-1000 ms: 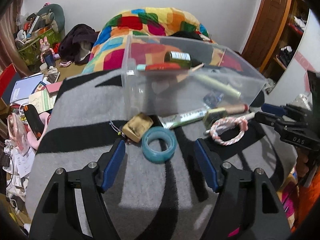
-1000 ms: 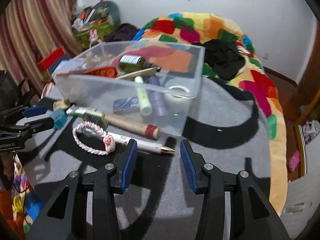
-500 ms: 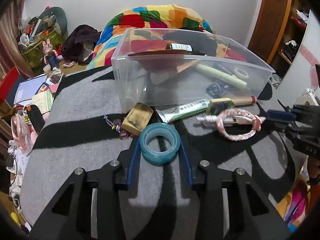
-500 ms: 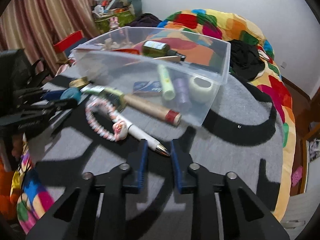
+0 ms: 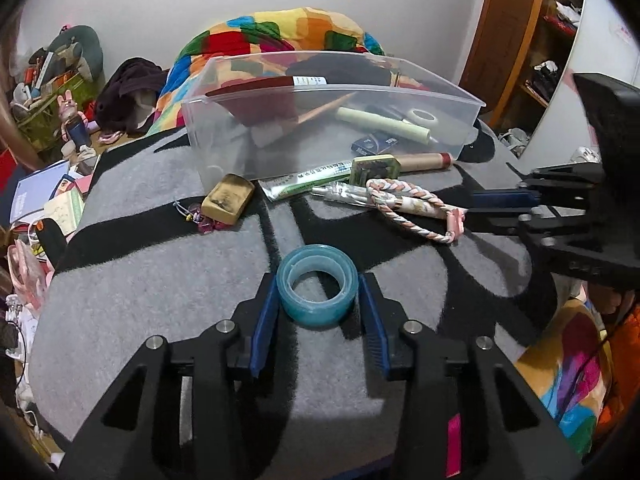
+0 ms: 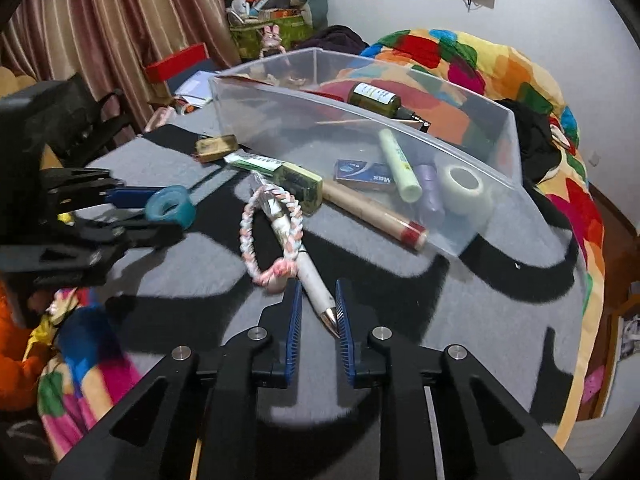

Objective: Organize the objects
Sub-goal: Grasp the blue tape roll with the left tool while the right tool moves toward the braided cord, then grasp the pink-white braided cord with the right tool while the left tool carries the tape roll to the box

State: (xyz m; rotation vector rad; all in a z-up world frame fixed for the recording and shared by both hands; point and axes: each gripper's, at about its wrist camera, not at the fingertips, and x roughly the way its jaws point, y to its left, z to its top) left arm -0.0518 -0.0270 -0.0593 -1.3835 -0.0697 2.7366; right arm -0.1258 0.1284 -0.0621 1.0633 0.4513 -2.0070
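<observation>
My left gripper [image 5: 318, 306] is shut on a blue tape roll [image 5: 317, 283] and holds it just above the grey and black blanket [image 5: 160, 280]. The roll also shows in the right wrist view [image 6: 170, 205]. My right gripper [image 6: 318, 312] is closed around the tip of a white pen [image 6: 310, 276], which lies through a pink and white braided loop [image 6: 270, 232]. A clear plastic bin [image 5: 332, 120] holds a bottle, a green tube, white tape and a blue box. A tan block [image 5: 227, 198], a green tube [image 5: 304, 180] and a cardboard roll [image 5: 424, 160] lie before the bin.
A colourful quilt [image 5: 280, 36] is piled behind the bin. Clutter of books and toys [image 5: 48, 160] lies on the floor to the left. A wooden door and shelves [image 5: 520, 40] stand to the right. Curtains [image 6: 120, 20] hang at the left in the right wrist view.
My left gripper closed on the blue tape roll and drew it back from the bin. My right gripper narrowed and moved forward around the pen tip.
</observation>
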